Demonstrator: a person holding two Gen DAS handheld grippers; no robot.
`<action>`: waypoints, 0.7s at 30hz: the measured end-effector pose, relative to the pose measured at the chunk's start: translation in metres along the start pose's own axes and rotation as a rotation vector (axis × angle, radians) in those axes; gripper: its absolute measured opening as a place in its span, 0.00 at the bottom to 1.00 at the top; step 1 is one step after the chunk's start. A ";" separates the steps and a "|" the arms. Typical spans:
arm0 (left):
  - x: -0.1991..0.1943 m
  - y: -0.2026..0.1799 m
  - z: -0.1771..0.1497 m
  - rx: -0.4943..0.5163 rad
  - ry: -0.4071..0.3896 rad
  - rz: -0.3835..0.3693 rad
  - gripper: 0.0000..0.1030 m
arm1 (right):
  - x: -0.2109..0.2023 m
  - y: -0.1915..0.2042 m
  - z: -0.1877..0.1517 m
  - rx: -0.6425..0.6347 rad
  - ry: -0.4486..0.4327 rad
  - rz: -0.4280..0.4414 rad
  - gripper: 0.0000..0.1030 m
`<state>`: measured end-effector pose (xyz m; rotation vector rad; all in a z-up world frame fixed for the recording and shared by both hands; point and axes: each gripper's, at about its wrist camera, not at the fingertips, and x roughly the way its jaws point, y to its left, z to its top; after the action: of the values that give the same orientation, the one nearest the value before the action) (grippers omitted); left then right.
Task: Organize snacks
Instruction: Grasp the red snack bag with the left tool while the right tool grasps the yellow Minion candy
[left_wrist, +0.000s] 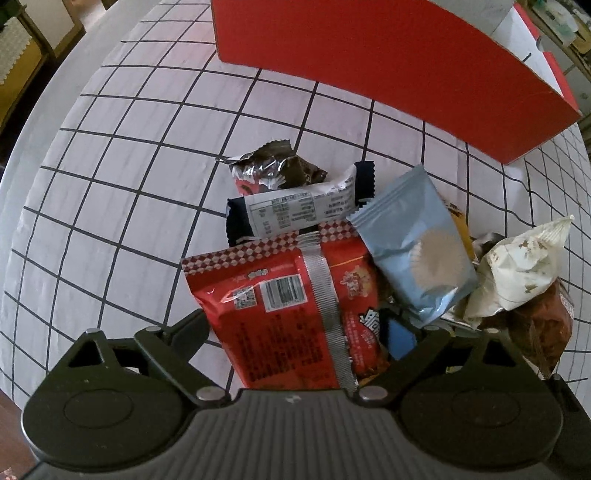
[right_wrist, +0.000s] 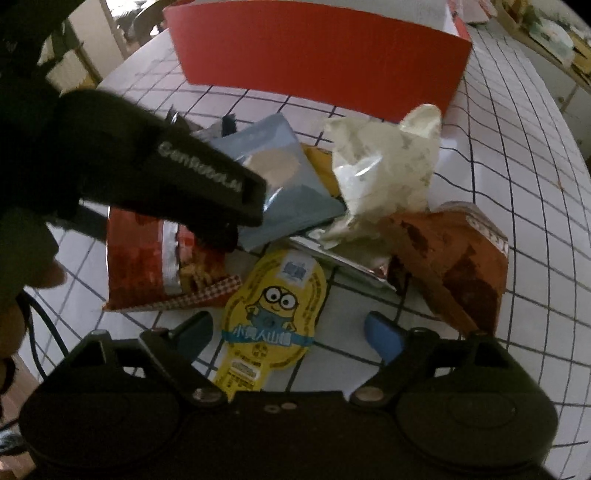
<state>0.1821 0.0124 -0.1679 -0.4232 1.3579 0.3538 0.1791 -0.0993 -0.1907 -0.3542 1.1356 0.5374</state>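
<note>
Straddling the red packet (left_wrist: 280, 306), the left gripper (left_wrist: 295, 332) stands wide, pads not pressing it. The right gripper (right_wrist: 291, 332), equally wide, brackets the yellow packet (right_wrist: 273, 314) without clamping, likely lining up a pick. Remaining snacks (left_wrist: 413, 243) crowd at one o'clock; the red box (left_wrist: 388, 62) waits at twelve, probably their destination.

Snack packets (left_wrist: 332, 266) heaped on tablecloth (left_wrist: 110, 184); box (left_wrist: 388, 62) behind.
</note>
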 end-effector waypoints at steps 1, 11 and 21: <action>0.000 0.000 0.000 -0.001 -0.001 0.003 0.91 | 0.000 0.002 0.000 -0.007 0.002 -0.012 0.86; -0.004 0.012 -0.002 -0.034 -0.006 -0.017 0.74 | -0.007 0.015 0.000 -0.016 -0.015 -0.016 0.51; -0.015 0.031 -0.016 -0.064 -0.023 -0.030 0.71 | -0.027 0.012 -0.012 0.056 -0.054 0.014 0.49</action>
<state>0.1508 0.0318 -0.1586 -0.4904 1.3188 0.3766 0.1553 -0.1018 -0.1706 -0.2816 1.0994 0.5235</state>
